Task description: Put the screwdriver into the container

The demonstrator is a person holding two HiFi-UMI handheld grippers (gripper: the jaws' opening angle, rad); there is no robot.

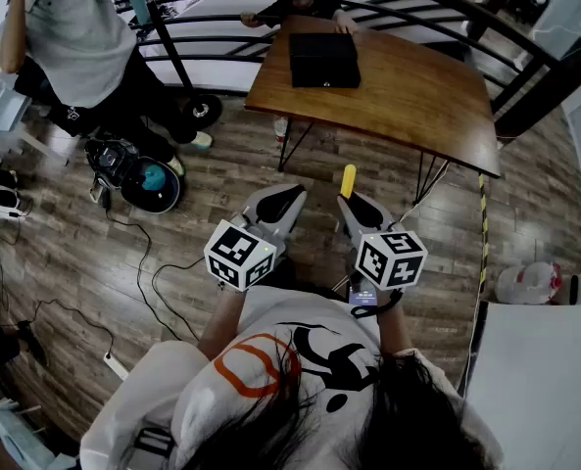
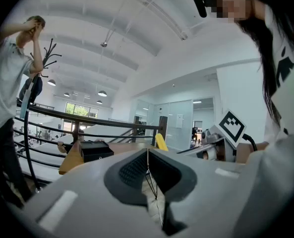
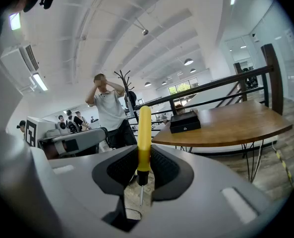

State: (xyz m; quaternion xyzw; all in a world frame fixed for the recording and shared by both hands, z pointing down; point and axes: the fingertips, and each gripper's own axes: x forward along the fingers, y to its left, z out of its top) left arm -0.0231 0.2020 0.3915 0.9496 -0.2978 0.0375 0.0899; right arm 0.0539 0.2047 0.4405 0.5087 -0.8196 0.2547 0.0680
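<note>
Screwdriver (image 3: 144,138) clamped upright in right gripper (image 3: 143,168)

One camera sits on the wearer's head and looks steeply down past the left claw (image 1: 290,198) and right claw (image 1: 351,204) to the wooden floor (image 1: 74,233), with the tabletop (image 1: 408,96) farther ahead. Each claw's camera rides just behind its own jaws, very near them, facing forward and slightly upward so that it takes in the ceiling (image 2: 137,33). All three views share the tabletop, the black box (image 1: 323,59) on it, the railing (image 3: 211,86) and the yellow screwdriver (image 3: 144,138). Each claw view also catches the neighbouring claw at its inner side.
</note>
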